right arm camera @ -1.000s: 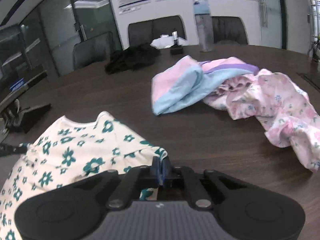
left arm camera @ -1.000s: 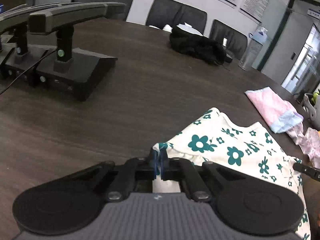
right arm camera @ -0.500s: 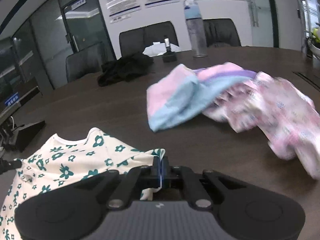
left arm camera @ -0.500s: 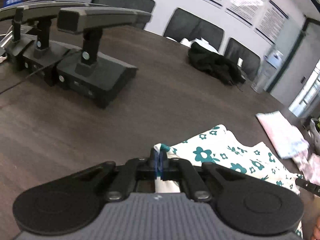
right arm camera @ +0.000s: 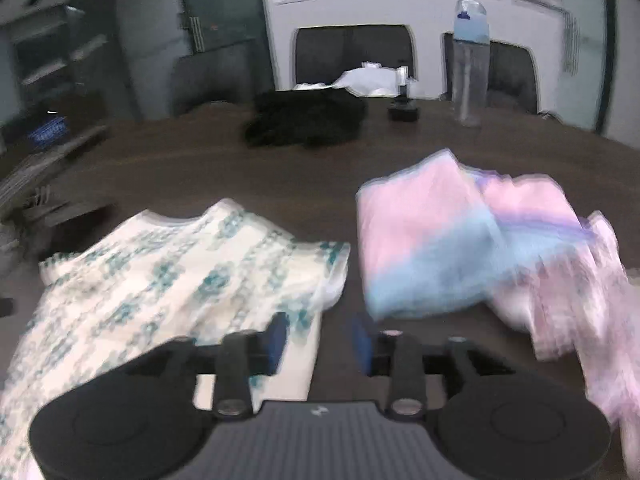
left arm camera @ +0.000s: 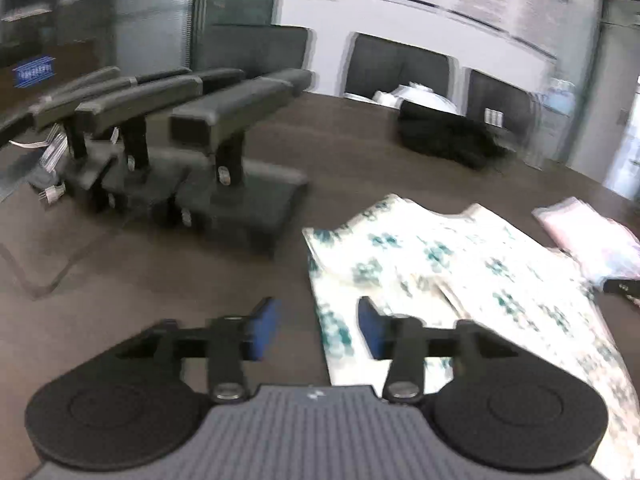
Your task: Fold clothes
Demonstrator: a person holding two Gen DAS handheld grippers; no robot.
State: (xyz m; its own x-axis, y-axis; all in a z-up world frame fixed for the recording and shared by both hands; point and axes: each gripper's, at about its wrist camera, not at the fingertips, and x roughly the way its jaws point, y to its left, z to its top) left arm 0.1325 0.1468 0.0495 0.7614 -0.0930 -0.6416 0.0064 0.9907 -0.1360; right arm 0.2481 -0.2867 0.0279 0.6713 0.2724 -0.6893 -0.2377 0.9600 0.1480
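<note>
Both grippers, left [left arm camera: 318, 326] and right [right arm camera: 320, 340], hang with jaws apart, nothing gripped; the cream, green-flowered cotton top [right arm camera: 168, 280] lies spread ahead — pinch edges evenly.

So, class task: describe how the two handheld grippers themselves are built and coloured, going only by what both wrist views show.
The left gripper and right gripper look alike. Each has a grey ribbed body with a small white logo, two round black discs at the sides, black linkage arms with silver pivot screws, and two fingers tipped with blue pads. No cables, hands or sleeves are visible.
</note>
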